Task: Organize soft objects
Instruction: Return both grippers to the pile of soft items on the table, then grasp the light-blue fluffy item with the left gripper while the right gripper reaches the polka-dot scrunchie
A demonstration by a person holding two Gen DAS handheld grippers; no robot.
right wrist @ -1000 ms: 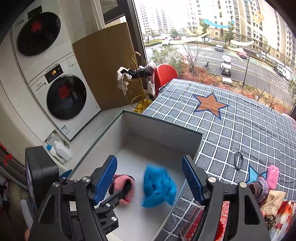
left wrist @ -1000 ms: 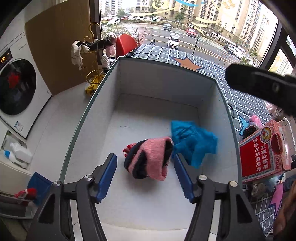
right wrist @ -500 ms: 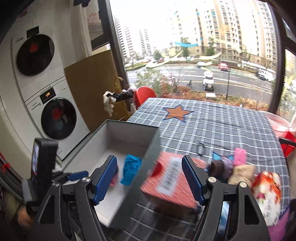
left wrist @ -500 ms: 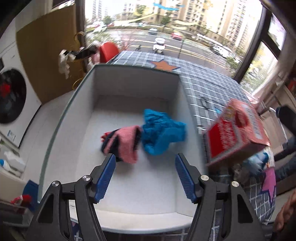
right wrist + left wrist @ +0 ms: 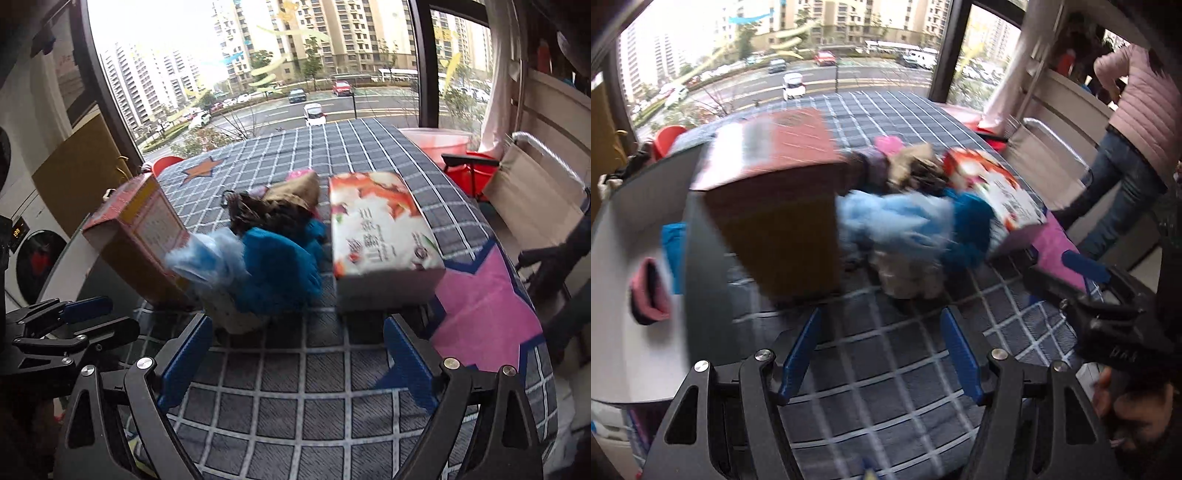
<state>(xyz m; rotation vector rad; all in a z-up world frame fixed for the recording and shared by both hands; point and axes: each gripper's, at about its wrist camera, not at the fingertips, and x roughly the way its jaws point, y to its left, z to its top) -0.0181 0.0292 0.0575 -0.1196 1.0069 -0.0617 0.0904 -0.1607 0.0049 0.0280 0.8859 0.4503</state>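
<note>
A pile of soft things lies on the checked tablecloth between two boxes: a light blue fluffy piece point(image 5: 897, 218) point(image 5: 208, 254), a dark blue one point(image 5: 971, 225) point(image 5: 277, 266), a cream one point(image 5: 908, 277), brown and dark pieces point(image 5: 273, 206). A grey bin point(image 5: 635, 206) at the left holds a pink sock point(image 5: 650, 291) and a blue cloth point(image 5: 674, 243). My left gripper point(image 5: 881, 350) is open and empty above the cloth, short of the pile. My right gripper point(image 5: 295, 354) is open and empty, just in front of the pile.
A red-brown box point(image 5: 775, 192) point(image 5: 136, 229) stands left of the pile, a white and red box point(image 5: 376, 236) point(image 5: 993, 192) right of it. A pink star patch point(image 5: 484, 314) marks the cloth. A person point(image 5: 1130, 122) stands at the right. Washing machines point(image 5: 33, 254) stand at the left.
Both grippers have swung right, away from the grey bin and toward the pile between the boxes. Both stay open. The pink sock and blue cloth stay in the bin.
</note>
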